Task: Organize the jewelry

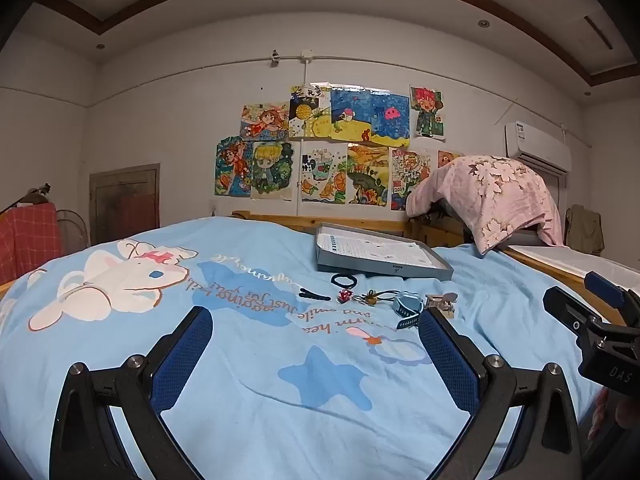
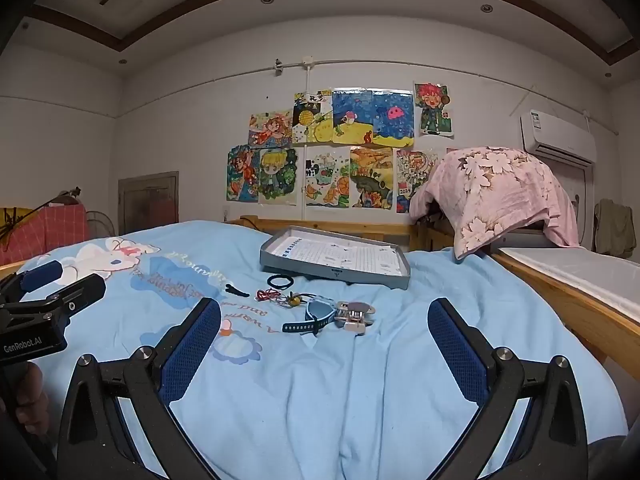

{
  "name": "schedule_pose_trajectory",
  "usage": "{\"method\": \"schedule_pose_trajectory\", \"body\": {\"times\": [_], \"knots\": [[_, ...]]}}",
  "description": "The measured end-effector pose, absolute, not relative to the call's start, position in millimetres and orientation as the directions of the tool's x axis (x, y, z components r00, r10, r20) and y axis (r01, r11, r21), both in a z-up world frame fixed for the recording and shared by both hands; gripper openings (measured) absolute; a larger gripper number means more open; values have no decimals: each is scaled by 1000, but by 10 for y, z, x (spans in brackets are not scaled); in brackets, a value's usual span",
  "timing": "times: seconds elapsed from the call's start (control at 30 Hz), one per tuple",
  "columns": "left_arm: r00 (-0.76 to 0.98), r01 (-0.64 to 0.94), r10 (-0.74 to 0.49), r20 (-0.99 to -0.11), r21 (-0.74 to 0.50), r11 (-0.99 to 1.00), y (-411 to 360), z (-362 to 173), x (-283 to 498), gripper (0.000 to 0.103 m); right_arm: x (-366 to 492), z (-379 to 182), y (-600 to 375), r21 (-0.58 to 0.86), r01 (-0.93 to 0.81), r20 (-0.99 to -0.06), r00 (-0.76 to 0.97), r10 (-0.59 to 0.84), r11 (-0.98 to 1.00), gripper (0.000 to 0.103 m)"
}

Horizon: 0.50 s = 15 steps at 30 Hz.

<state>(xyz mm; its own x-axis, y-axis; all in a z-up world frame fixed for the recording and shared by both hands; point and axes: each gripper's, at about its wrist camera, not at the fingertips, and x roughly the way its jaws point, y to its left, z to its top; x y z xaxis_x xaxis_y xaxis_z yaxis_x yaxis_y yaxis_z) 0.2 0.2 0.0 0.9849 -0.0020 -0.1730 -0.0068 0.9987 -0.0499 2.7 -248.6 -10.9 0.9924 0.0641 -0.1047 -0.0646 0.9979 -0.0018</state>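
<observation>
Both tongs [image 1: 316, 344] [image 2: 324, 332] apart, empty, over blue bedspread [image 1: 248, 408]; drawings [image 1: 332, 148] on wall.

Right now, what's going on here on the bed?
A person holds a gripper in each hand above a blue bedspread, and neither holds anything: the left gripper and right gripper are both wide open. Ahead lies a row of small items: a black hair tie, a black clip, a red charm, a blue watch and a silver claw clip. Behind them sits a grey tray, lined with paper and holding none of the items. Sorting has not started.
</observation>
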Motion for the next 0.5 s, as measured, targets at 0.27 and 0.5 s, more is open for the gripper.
{"method": "schedule_pose_trajectory", "body": {"times": [0.27,0.5], "knots": [[986,-2,-6,-165,-49,999,-2,0,-21,103,33,-105,-2502,3,-59,-106,993,59,998,102],[987,3,-8,-162,-35,999,-85,33,-20,103,20,-102,-2534,11,-61,-105,993,62,998,102]]}}
